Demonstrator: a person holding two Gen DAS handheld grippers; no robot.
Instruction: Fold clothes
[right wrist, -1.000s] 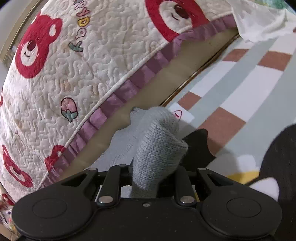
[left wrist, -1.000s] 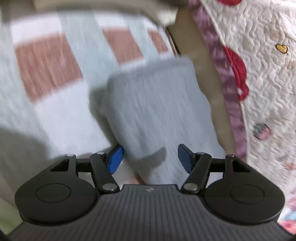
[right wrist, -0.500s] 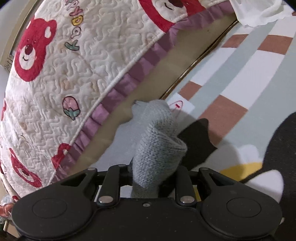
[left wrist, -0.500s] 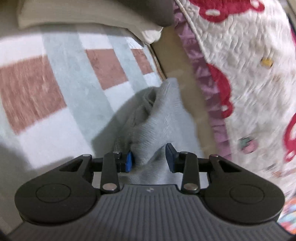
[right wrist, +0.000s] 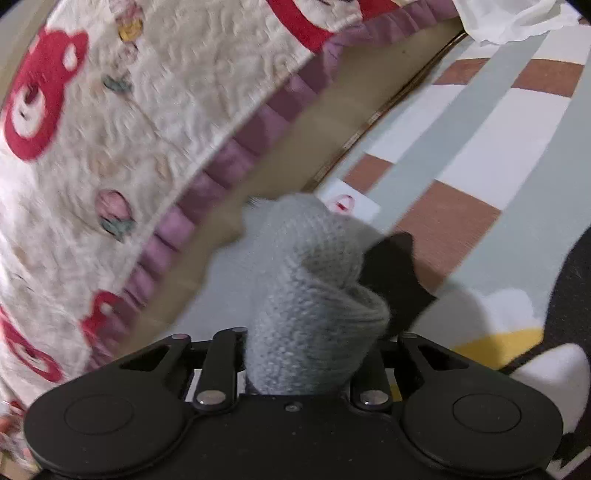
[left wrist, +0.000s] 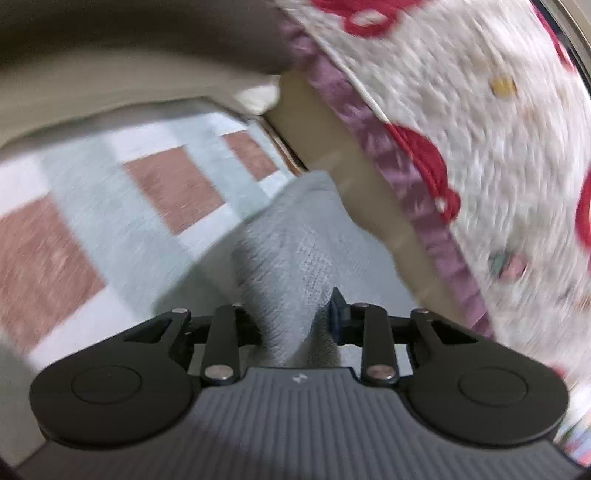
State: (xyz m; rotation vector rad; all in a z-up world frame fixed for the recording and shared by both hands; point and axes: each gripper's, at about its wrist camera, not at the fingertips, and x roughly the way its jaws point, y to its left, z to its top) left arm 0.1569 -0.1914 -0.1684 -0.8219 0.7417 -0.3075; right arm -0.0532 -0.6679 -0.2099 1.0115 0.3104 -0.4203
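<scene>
A grey knitted garment (left wrist: 295,254) stretches over the checked rug beside the bed. In the left wrist view its near end is bunched between the fingers of my left gripper (left wrist: 291,321), which is shut on it; only the right blue pad (left wrist: 335,314) shows. Seen from the right wrist, another thick fold of the grey knit (right wrist: 314,295) rises between the fingers of my right gripper (right wrist: 306,365), also shut on it. The cloth hides both right fingertips. A white label (right wrist: 349,205) lies on the rug just beyond the fold.
A quilted bedspread with red bears and a purple frill (right wrist: 122,122) hangs over the bed side (left wrist: 376,206). The checked rug (left wrist: 147,206) spreads left. Dark cloth (right wrist: 576,295) and a white garment (right wrist: 509,18) lie to the right.
My left gripper has closed from open onto the grey knit and lifted it, bunching the cloth. The right gripper has kept its hold and shifted slightly toward the bed.
</scene>
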